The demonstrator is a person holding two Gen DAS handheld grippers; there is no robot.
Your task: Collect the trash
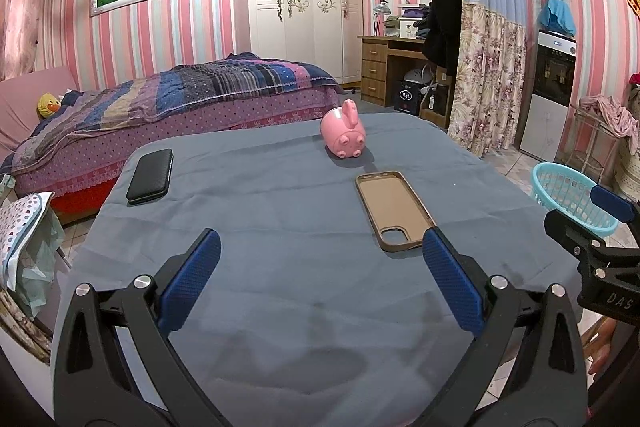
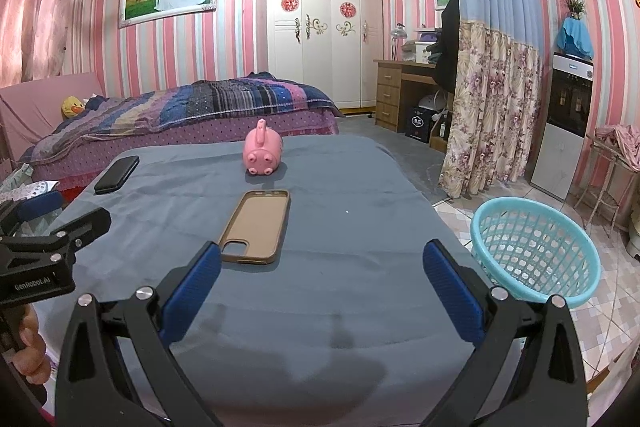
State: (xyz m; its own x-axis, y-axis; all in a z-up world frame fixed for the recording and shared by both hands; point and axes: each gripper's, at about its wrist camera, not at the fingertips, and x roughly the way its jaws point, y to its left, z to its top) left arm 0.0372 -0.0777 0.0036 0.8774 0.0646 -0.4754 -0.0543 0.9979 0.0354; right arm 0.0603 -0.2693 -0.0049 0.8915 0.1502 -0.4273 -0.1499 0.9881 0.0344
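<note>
**A:** What is there to collect, and where does it sit from the grippers?

**B:** Three things lie on the grey-blue cloth (image 1: pixel 280 211). A brown phone case (image 2: pixel 256 227) lies open side up, just ahead of the right gripper (image 2: pixel 322 281), close to its left finger; from the left gripper (image 1: pixel 322 269) it is ahead, right by the tip of its right finger. A pink pig-shaped toy (image 1: pixel 343 135) lies tipped on its side further ahead of both. A black case (image 1: pixel 151 175) is far ahead and off to the left of the left gripper.

**B:** The turquoise basket (image 2: pixel 536 251) stands on the floor to the right of the right gripper, below the table edge — the likely drop spot, I'd judge.

**A:** How will the phone case handle?

**B:** It looks light and thin, probably a bit flexible, and it lies flat, so there is little to bite from above. I would pinch across its narrow width at the near, camera-cutout end, or catch one raised side wall. The cloth may drag up with it.

**A:** And the pig?

**B:** Smooth and rounded — likely hollow plastic, and it may slip; take it across the body, not the ears.

**A:** The grippers themselves?

**B:** Both are spread wide, holding nothing and touching nothing.
</note>
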